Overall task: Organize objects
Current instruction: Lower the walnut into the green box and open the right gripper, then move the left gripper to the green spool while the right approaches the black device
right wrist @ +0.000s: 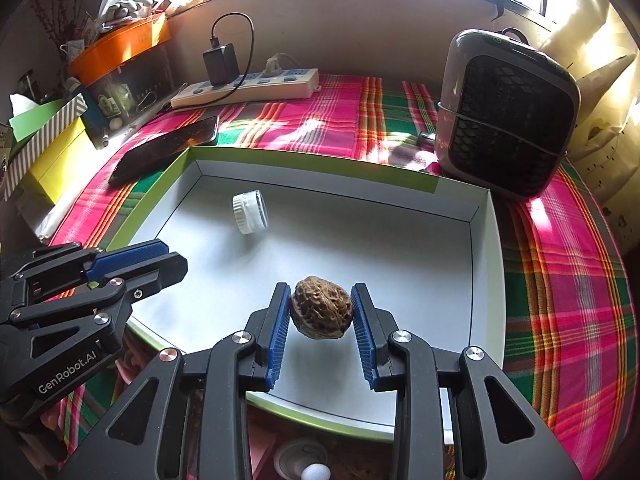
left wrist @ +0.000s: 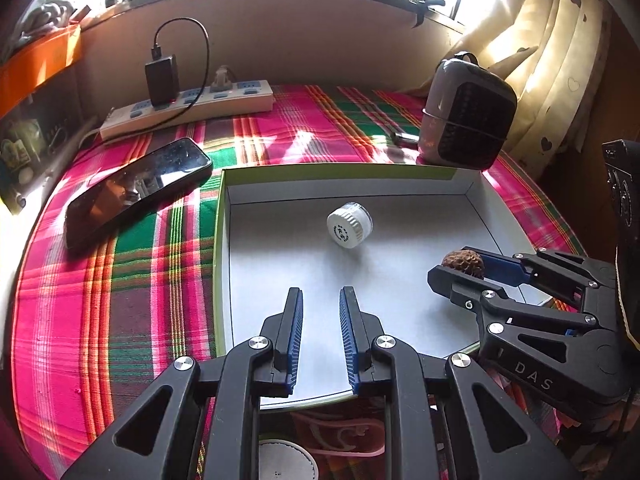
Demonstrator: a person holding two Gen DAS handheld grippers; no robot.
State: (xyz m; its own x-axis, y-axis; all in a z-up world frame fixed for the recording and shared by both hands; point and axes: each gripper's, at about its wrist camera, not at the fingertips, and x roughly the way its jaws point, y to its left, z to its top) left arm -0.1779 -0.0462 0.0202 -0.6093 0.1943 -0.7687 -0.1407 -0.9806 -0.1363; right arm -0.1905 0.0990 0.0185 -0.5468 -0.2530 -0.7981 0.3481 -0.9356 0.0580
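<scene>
Sunlight from the barred window fell across the pink, green and orange plaid cloth (right wrist: 560,280) on which we worked, with our shallow white cardboard box lid edged in lime green (right wrist: 486,280) lying in the middle of it. We held the right gripper (right wrist: 322,312) over the near part of that lid, its blue ribbed pads (right wrist: 280,332) closed against both sides of a brown, wrinkled walnut (right wrist: 322,312), which hung clear above the lid floor. Our left gripper (left wrist: 320,312) was just to the left of the right one, also over the lid's near edge, its two fingers parted by a modest gap and holding nothing. Ahead of both grippers, on the lid floor toward the far wall, a small white ribbed-cap jar (left wrist: 350,225) lay on its side. Beyond the lid's far left corner we saw a black smartphone (left wrist: 136,192) lying screen-up on the cloth, and behind it a white power strip (left wrist: 188,110) with a black charger plugged in. To the far right, just past the lid's corner, stood a grey desk fan with a dark grille (right wrist: 508,116).
</scene>
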